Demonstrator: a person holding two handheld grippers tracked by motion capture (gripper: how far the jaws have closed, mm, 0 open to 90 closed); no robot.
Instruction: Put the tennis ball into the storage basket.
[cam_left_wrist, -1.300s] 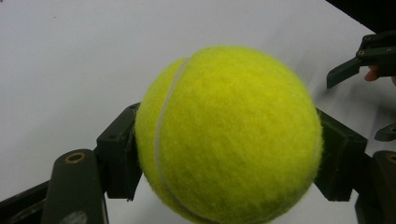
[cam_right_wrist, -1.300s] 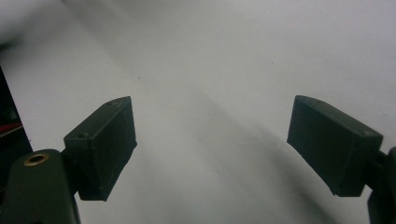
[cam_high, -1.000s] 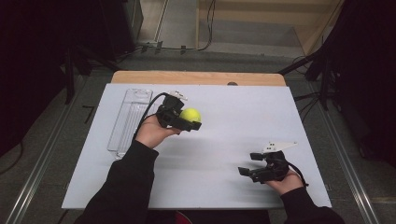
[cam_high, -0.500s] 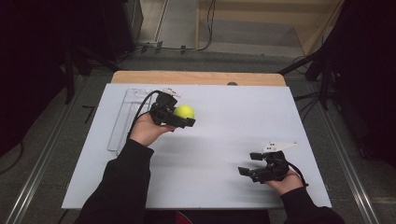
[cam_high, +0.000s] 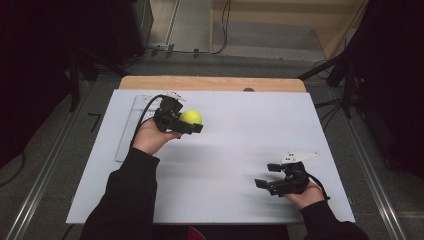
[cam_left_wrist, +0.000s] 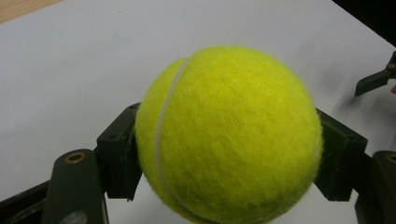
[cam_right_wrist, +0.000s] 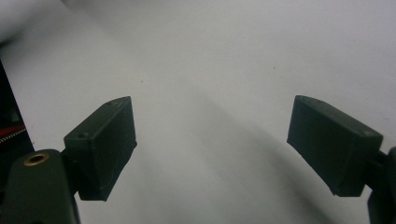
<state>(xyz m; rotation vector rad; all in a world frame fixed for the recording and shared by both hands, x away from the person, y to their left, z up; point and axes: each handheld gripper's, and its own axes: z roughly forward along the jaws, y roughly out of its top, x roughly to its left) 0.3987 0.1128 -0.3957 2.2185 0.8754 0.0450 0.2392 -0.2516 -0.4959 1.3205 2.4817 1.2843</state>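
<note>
From the high view we see the left gripper (cam_high: 192, 125) held over the far left part of the white tabletop (cam_high: 235, 150), its jaws pinching a yellow tennis ball (cam_high: 190, 117). In the left gripper view the tennis ball (cam_left_wrist: 229, 135) sits squarely between the two black jaws, each pressing against one side of it, with its pale seam curving down the left face. The ball appears lifted off the tabletop, though we cannot tell by how much. Just to the left of that hand (cam_high: 150, 137) lies a clear plastic tray (cam_high: 127, 132), flat on the tabletop and partly covered by the gripper and its cable.

The right gripper (cam_high: 266, 175) is near the front right corner of the tabletop, well apart from the ball, held in the right hand (cam_high: 302, 192). In the right gripper view its jaws stand spread wide with bare white tabletop (cam_right_wrist: 210, 70) between them. Dark sleeves (cam_high: 125, 200) cover both forearms. A strip of wooden edge (cam_high: 210, 83) shows along the far side.
</note>
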